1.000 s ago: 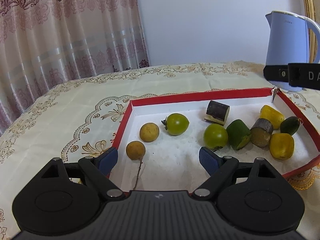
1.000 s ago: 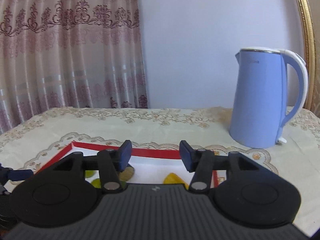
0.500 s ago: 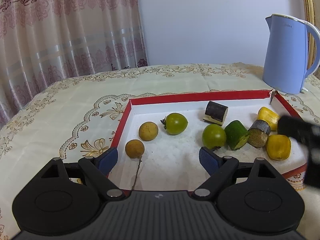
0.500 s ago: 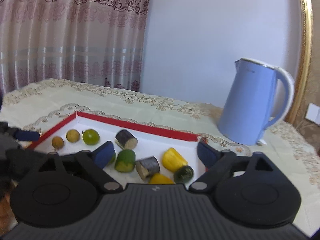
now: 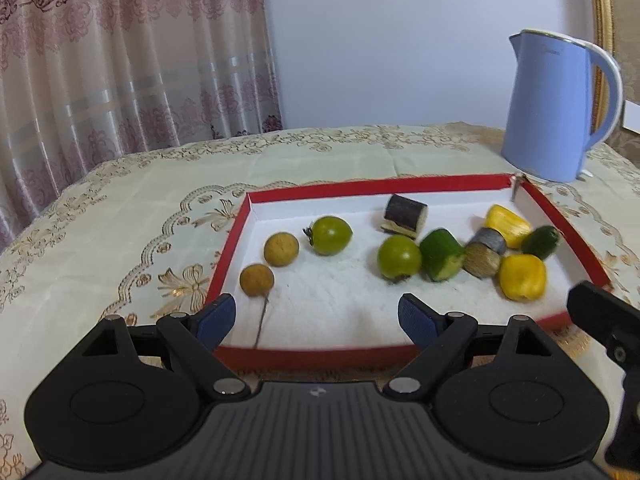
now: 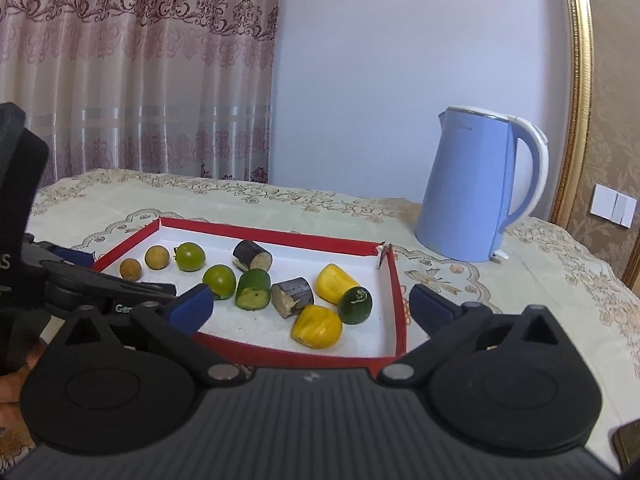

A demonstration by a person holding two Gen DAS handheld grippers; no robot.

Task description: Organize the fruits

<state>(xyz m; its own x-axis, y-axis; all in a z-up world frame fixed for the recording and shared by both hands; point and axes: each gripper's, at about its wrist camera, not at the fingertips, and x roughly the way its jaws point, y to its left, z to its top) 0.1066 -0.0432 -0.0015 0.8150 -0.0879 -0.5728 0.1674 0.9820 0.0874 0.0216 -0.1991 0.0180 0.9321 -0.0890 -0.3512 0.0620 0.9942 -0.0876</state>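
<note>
Here the left claw [image 5: 316, 316] is spread wide and empty at the near edge of the red tray [image 5: 320, 354], which sits on the worktop [image 5: 120, 232]. The right claw [image 6: 310, 304] gapes wide too, holding nothing, near the tray's right corner. Inside lie two brown fruits [image 5: 281, 249], green tomatoes [image 5: 331, 235], yellow pieces [image 6: 316, 327] and what seem cut cane chunks [image 6: 253, 255]; a kettle [image 6: 472, 184] stands behind.

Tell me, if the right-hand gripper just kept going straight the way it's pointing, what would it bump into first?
Probably the near yellow fruit in the red tray, which sits between the open right gripper's fingers; depth is hard to judge, so it could pass above.
</note>
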